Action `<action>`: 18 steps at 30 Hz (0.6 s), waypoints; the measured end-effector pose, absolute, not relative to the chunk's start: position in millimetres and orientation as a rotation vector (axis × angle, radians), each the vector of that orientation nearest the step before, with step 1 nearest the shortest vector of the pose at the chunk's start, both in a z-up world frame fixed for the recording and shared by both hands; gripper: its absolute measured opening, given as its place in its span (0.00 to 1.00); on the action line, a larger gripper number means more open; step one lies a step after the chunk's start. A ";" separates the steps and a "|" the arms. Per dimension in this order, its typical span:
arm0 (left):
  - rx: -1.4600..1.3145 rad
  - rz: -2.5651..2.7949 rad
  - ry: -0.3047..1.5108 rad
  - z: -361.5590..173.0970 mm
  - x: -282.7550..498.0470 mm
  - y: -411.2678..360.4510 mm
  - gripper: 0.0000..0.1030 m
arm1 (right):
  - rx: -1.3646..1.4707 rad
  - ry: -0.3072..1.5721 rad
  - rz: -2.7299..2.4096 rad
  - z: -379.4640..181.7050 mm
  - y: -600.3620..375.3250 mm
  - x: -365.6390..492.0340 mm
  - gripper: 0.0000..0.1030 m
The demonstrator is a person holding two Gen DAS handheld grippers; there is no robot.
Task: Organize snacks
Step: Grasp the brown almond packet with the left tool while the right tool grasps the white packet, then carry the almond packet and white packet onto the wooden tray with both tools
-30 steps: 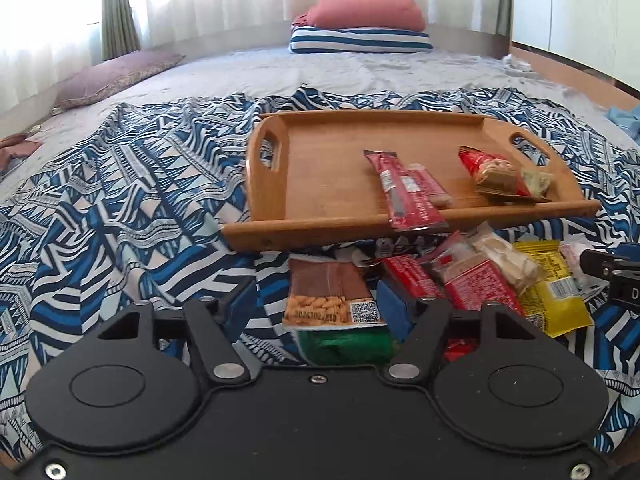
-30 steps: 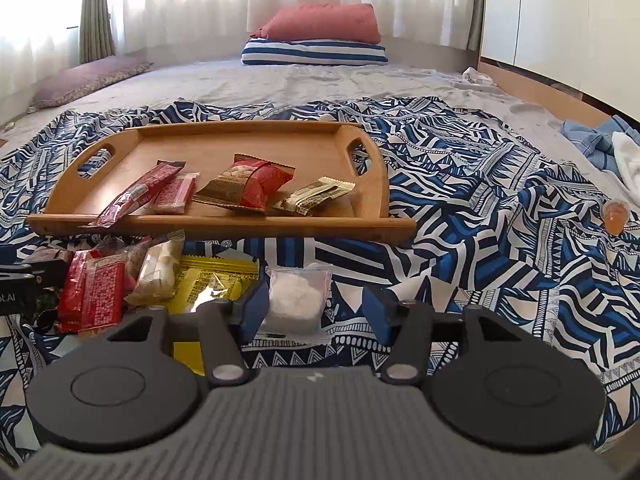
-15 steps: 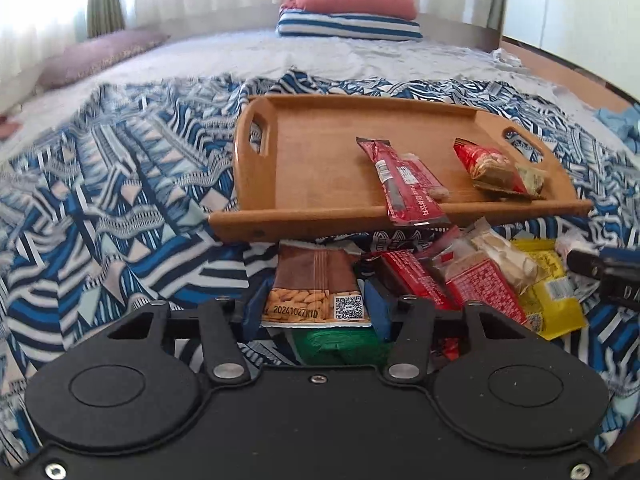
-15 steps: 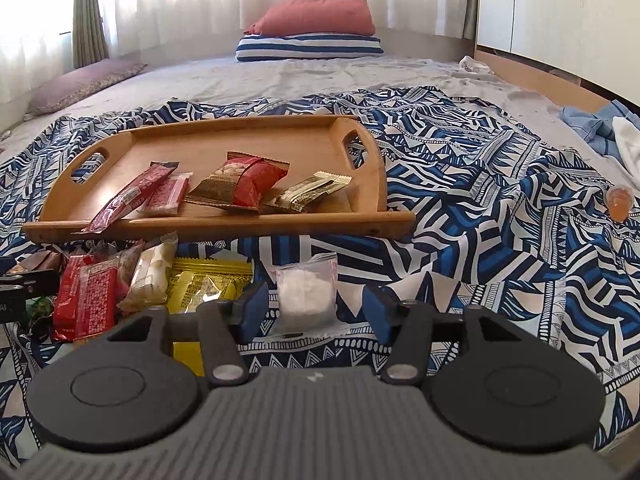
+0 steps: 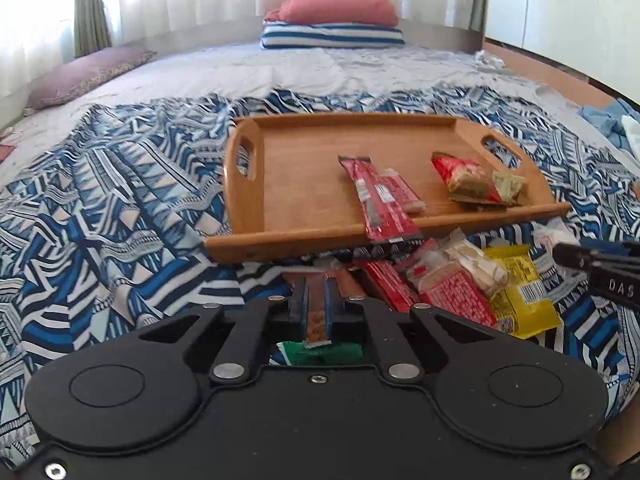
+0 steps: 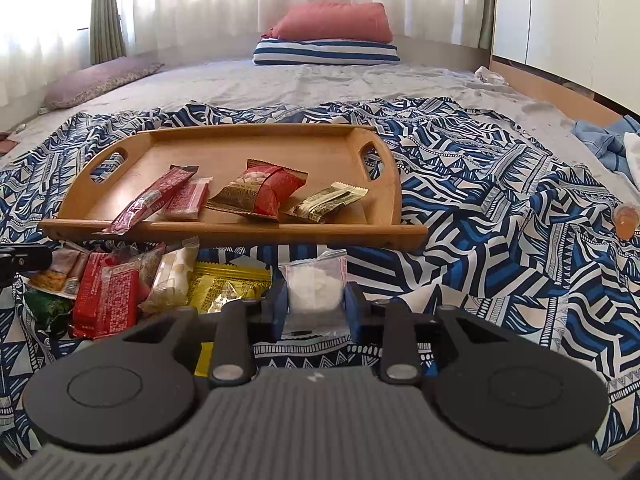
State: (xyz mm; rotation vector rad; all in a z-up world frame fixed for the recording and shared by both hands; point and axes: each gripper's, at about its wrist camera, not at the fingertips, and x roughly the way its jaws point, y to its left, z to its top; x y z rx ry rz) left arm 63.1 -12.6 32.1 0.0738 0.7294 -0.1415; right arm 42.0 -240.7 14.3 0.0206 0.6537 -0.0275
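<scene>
Left gripper (image 5: 316, 312) just closed on the almond pack (image 5: 318, 322); right gripper (image 6: 314, 310) pinches the white bag (image 6: 314, 288). Both should lift straight, then carry toward the tray (image 6: 224, 152) at 12 o'clock

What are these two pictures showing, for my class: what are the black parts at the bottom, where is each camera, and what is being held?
No robot: a person holds a hand-held gripper in each hand, each carrying a wide-angle camera looking along its jaws. The black parts are the grippers' bodies.

In the left view, the left gripper has just closed its jaws on a brown almond packet. In the right view, the right gripper has just closed on a clear bag of white snack.

Both lie on a patterned blue bedspread. A wooden tray already holds four packets; a pile of loose snacks waits in front of it.
</scene>
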 end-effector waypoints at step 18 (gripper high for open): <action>0.095 -0.064 0.706 13.8 77.4 -21.3 0.69 | 0.009 0.670 -0.049 8.5 -239.3 42.6 0.35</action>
